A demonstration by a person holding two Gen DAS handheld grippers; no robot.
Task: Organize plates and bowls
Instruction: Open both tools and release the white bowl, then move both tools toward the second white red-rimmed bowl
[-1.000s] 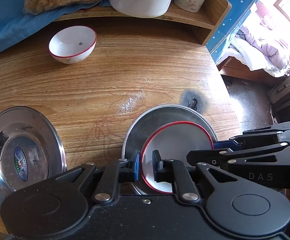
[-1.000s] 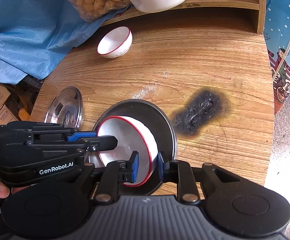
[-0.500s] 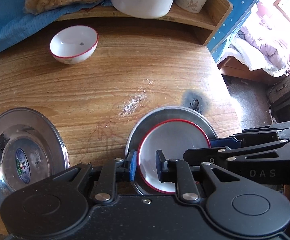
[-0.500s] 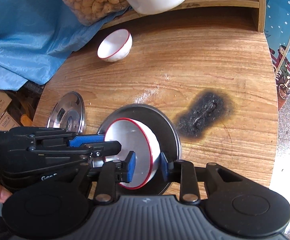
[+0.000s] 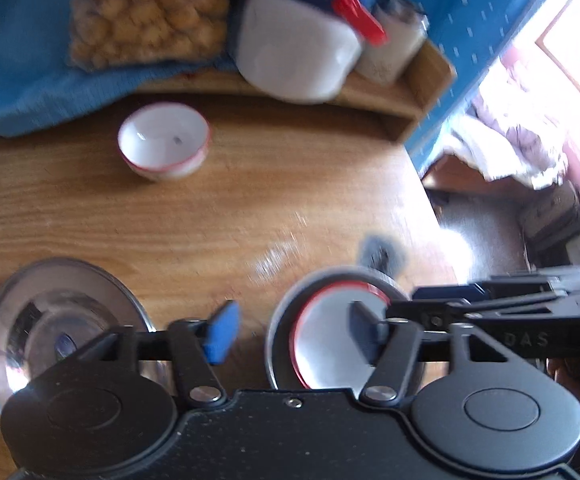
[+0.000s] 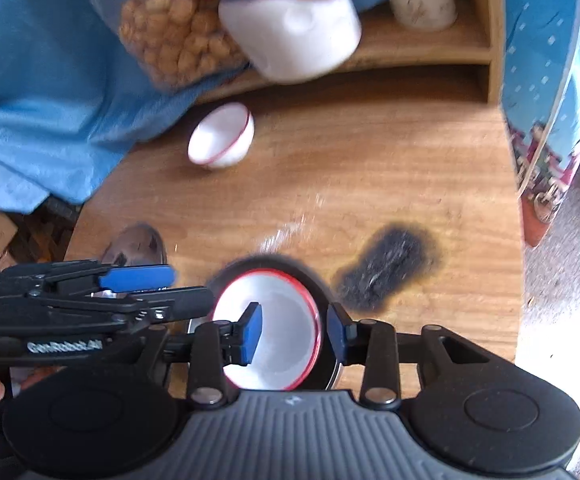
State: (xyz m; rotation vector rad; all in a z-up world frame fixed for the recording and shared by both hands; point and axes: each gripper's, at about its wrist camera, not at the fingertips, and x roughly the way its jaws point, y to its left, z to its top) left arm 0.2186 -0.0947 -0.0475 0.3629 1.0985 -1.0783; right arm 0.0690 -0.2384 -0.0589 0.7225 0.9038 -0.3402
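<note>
A white red-rimmed bowl (image 5: 330,340) (image 6: 286,332) sits in a steel plate (image 5: 280,344) (image 6: 332,372) on the wooden table. My left gripper (image 5: 290,336) is open, its right finger over the bowl, the left one over the wood. My right gripper (image 6: 296,334) is open with its jaws on either side of the bowl's right rim, not pinching it. A second red-rimmed bowl (image 5: 164,142) (image 6: 222,140) stands at the back. A second steel plate (image 5: 56,328) (image 6: 136,244) lies at the left.
A wooden shelf (image 5: 374,92) (image 6: 422,46) at the back holds a white container (image 5: 296,50) (image 6: 290,34), a jar and a bag of snacks (image 5: 146,12). Blue cloth (image 6: 50,120) hangs at the left. A burnt spot (image 6: 390,268) marks the table right of the plate.
Both grippers have opened and let go of the bowl, which now rests flat in the plate. Both have pulled back and tilted up; the view is blurred by motion.
</note>
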